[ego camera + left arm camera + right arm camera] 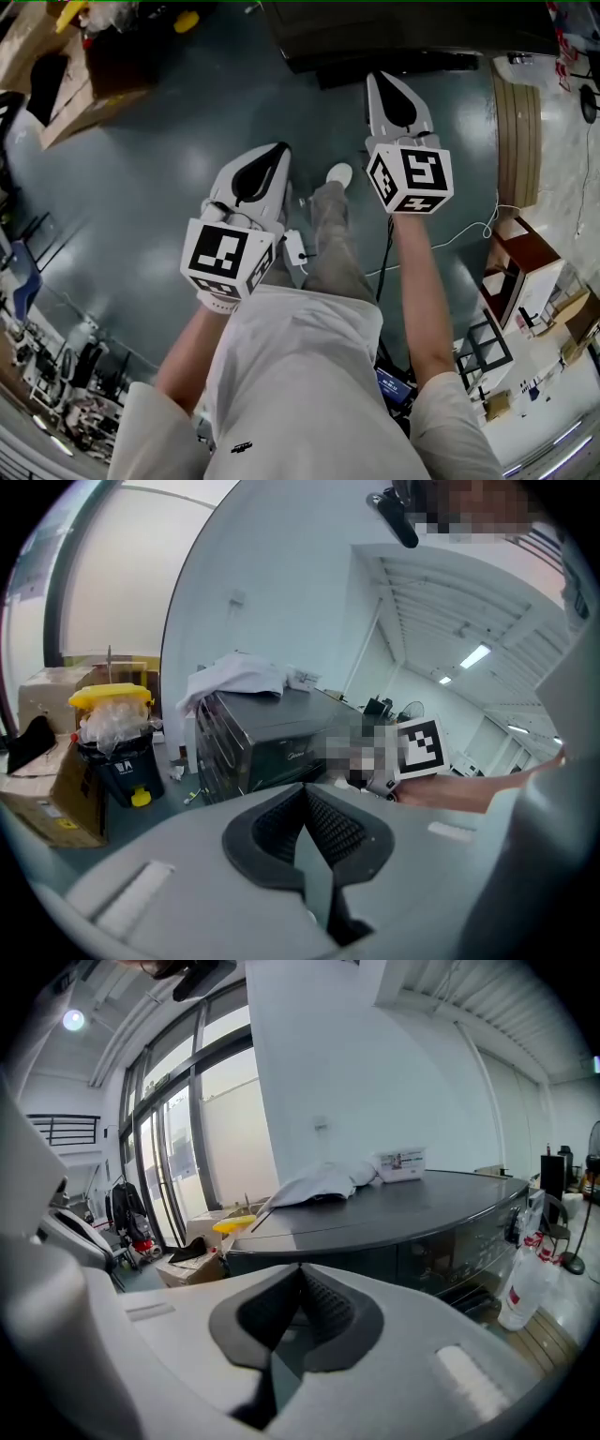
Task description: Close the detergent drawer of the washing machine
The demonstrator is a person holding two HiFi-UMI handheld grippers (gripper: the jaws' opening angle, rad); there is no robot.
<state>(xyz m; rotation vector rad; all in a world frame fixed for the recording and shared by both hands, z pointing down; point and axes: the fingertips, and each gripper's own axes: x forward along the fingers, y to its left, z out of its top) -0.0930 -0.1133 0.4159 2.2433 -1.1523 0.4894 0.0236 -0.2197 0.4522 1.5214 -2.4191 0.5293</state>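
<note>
Beyond right tool (300, 1269) and left tool (303, 789) — washing machine (422, 1232), apart; both closed, empty.

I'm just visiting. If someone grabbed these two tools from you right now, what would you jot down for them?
Left hand-held gripper: shut, empty, held over the floor.
Right hand-held gripper: shut, empty, nearer the machine.
Washing machine: ahead, neither gripper touching it; its detergent drawer can't be made out.
Done: nothing visible.
Left: reach the drawer and push it shut.
</note>
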